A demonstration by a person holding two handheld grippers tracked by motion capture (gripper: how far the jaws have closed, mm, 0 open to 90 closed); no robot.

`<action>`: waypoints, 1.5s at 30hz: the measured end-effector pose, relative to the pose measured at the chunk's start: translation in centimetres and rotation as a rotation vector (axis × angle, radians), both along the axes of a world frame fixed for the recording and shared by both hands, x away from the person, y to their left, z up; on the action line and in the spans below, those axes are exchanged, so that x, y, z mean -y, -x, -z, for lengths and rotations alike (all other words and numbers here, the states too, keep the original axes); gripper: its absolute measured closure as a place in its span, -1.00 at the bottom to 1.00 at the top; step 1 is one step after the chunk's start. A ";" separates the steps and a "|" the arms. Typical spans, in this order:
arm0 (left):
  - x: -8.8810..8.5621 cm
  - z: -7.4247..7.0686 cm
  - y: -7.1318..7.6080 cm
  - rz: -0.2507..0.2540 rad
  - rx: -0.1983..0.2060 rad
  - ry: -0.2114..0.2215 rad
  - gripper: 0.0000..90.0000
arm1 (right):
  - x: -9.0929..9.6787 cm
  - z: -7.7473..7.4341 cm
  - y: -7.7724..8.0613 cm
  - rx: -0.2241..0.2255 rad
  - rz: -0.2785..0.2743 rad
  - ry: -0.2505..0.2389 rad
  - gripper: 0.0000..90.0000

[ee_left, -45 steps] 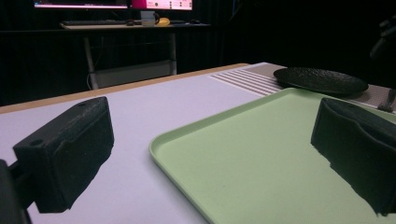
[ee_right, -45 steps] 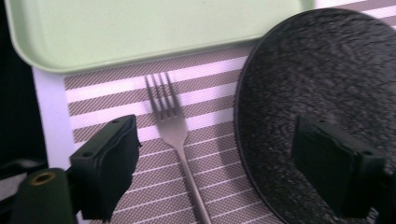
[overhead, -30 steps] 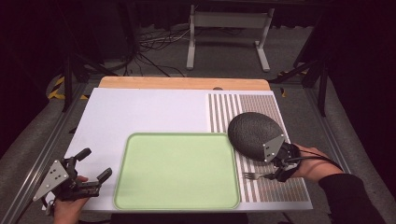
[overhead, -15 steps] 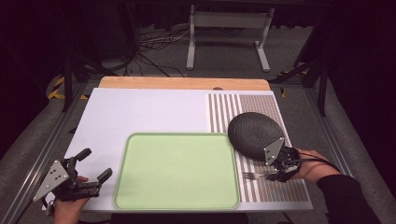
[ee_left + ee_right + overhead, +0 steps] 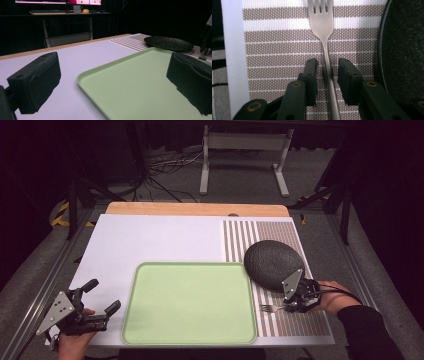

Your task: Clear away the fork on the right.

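Right of the green tray (image 5: 190, 305), the right hand-held gripper (image 5: 327, 75) straddles a fork (image 5: 322, 22) handle, jaws apart; left of it, the left hand-held gripper (image 5: 97, 302) gapes wide, empty.

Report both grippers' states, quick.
Left gripper: open, holding nothing, beside the pale green plastic tray.
Right gripper: open, jaws astride the silver metal fork's handle, not clamped.

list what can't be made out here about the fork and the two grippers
- Fork: right gripper view's top edge cuts off the tine tips; handle end runs off the bottom edge.
- Right gripper: whether its fingers touch the handle is unclear.
- Left gripper: far finger cut by left gripper view's right edge.
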State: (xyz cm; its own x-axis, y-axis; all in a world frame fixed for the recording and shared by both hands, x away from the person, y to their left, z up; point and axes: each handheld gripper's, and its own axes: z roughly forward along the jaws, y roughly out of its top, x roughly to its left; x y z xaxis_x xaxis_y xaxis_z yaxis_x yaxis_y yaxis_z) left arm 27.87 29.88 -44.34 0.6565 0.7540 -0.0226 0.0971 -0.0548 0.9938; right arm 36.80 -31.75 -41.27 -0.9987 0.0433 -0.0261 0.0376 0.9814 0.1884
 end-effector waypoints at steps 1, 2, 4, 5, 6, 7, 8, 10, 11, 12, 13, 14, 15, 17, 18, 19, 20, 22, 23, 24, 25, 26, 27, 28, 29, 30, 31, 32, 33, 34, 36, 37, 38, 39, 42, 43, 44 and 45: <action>0.0 0.0 0.0 0.001 0.003 0.000 -1.00 | 0.0 0.0 0.1 -0.004 0.012 0.010 0.63; 0.0 0.0 0.0 0.001 0.003 0.000 -1.00 | 0.1 0.1 0.0 0.000 0.002 0.008 0.67; 0.0 0.0 0.0 0.001 0.002 0.001 -1.00 | 0.1 0.1 0.0 0.003 -0.004 0.013 0.74; 0.0 0.0 0.0 0.001 0.000 0.002 -1.00 | 0.1 0.1 0.0 0.004 -0.003 0.012 0.78; 0.0 0.0 0.0 0.002 -0.001 0.003 -1.00 | 0.1 0.1 0.0 0.010 -0.006 0.014 0.80; 0.0 0.0 0.0 0.002 -0.001 0.002 -1.00 | 0.1 0.1 -0.1 0.011 -0.011 0.014 0.80; 0.0 0.0 0.0 0.002 0.000 0.003 -1.00 | 0.1 0.2 -0.1 0.011 -0.014 0.013 0.80; 0.0 0.0 0.0 0.002 -0.001 0.003 -1.00 | 0.1 0.2 0.0 0.013 -0.016 0.009 0.82; 0.0 0.0 0.0 0.003 -0.001 0.004 -1.00 | 0.1 0.2 0.0 0.011 -0.013 0.015 0.84; 0.0 0.0 0.0 0.002 0.000 0.003 -1.00 | 0.1 0.2 0.0 0.011 -0.024 0.014 0.87; 0.0 0.0 0.0 0.002 -0.001 0.003 -1.00 | 0.0 0.2 0.0 0.009 -0.025 0.019 0.87; 0.0 0.0 0.0 0.003 -0.001 0.005 -1.00 | 0.0 0.2 0.0 0.008 -0.026 0.017 0.87; 0.0 0.0 0.0 0.003 -0.002 0.005 -1.00 | 0.0 0.2 0.0 0.009 -0.026 0.018 0.87; 0.0 0.0 0.0 0.003 -0.001 0.006 -1.00 | 0.1 0.2 0.0 0.009 -0.028 0.017 0.88; 0.0 0.0 0.0 0.002 -0.001 0.005 -1.00 | 0.0 0.2 0.0 0.008 -0.030 0.017 0.88; 0.0 0.0 0.0 0.003 -0.002 0.005 -1.00 | 0.0 0.2 -0.1 0.009 -0.033 0.021 0.88; 0.0 0.0 0.0 0.003 -0.003 0.005 -1.00 | 0.0 0.2 -0.1 0.008 -0.035 0.021 0.88; 0.0 0.0 0.0 0.003 -0.003 0.006 -1.00 | -0.1 0.2 -0.1 0.011 -0.043 0.023 0.89; 0.0 0.0 0.0 0.003 -0.003 0.006 -1.00 | -0.2 0.1 -0.1 0.011 -0.049 0.030 0.89; 0.0 0.0 0.0 0.002 -0.003 0.006 -1.00 | -0.2 0.1 0.0 0.015 -0.050 0.038 0.89; 0.0 0.0 0.0 0.002 -0.003 0.006 -1.00 | -0.2 0.1 0.0 0.015 -0.050 0.038 0.89; 0.0 0.0 0.0 0.001 -0.003 0.007 -1.00 | -0.3 -0.1 -0.1 0.016 -0.059 0.034 0.89; 0.0 0.0 0.0 0.001 -0.003 0.007 -1.00 | -0.3 -0.1 -0.1 0.016 -0.059 0.034 0.89; 0.0 0.0 0.0 0.001 -0.003 0.007 -1.00 | -0.3 -0.2 0.0 0.020 -0.054 0.024 0.89; 0.0 0.0 0.0 0.000 -0.003 0.008 -1.00 | -0.3 -0.5 0.0 0.028 -0.057 0.016 0.89; 0.0 0.0 0.0 0.000 -0.003 0.008 -1.00 | -0.3 -0.5 0.0 0.028 -0.057 0.016 0.89; 0.0 0.0 0.0 0.001 -0.003 0.008 -1.00 | -0.4 -0.9 0.1 0.032 -0.056 0.012 0.89; 0.0 0.0 0.0 0.001 -0.003 0.009 -1.00 | -0.5 -1.1 0.1 0.032 -0.060 0.010 0.89; 0.0 0.0 0.0 0.001 -0.003 0.009 -1.00 | -0.6 -1.4 0.2 0.037 -0.059 0.010 0.89; 0.0 0.0 0.0 0.001 -0.003 0.009 -1.00 | -0.6 -1.7 0.2 0.035 -0.065 0.006 0.89; 0.0 0.0 0.0 0.001 -0.001 0.013 -1.00 | -0.7 -2.2 0.3 0.043 -0.061 0.003 0.89; 0.0 0.0 0.0 0.002 -0.001 0.011 -1.00 | -0.8 -2.5 0.3 0.047 -0.063 -0.004 0.89; 0.0 0.0 0.0 0.001 -0.001 0.013 -1.00 | -0.9 -2.8 0.3 0.052 -0.063 -0.011 0.89; 0.0 0.0 0.0 0.003 -0.003 0.010 -1.00 | -1.0 -3.0 0.4 0.059 -0.057 -0.017 0.89; 0.0 0.0 0.0 0.003 -0.001 0.011 -1.00 | -1.3 -4.0 0.5 0.070 -0.060 -0.024 0.89; 0.0 0.0 0.0 0.003 -0.001 0.011 -1.00 | -1.3 -4.0 0.5 0.070 -0.060 -0.024 0.89; 0.0 0.0 0.0 0.003 -0.001 0.011 -1.00 | -1.5 -4.4 0.5 0.081 -0.054 -0.030 0.89; 0.0 0.0 0.0 0.003 -0.001 0.011 -1.00 | -1.5 -4.4 0.5 0.081 -0.054 -0.030 0.89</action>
State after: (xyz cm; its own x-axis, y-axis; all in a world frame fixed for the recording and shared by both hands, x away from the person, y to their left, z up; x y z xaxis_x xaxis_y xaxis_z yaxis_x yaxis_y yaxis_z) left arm 27.87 29.89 -44.33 0.6589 0.7516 -0.0313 0.0980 -0.0444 0.9942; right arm 36.26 -30.24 -36.87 -0.9943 -0.0090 -0.1064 -0.0321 0.9754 0.2179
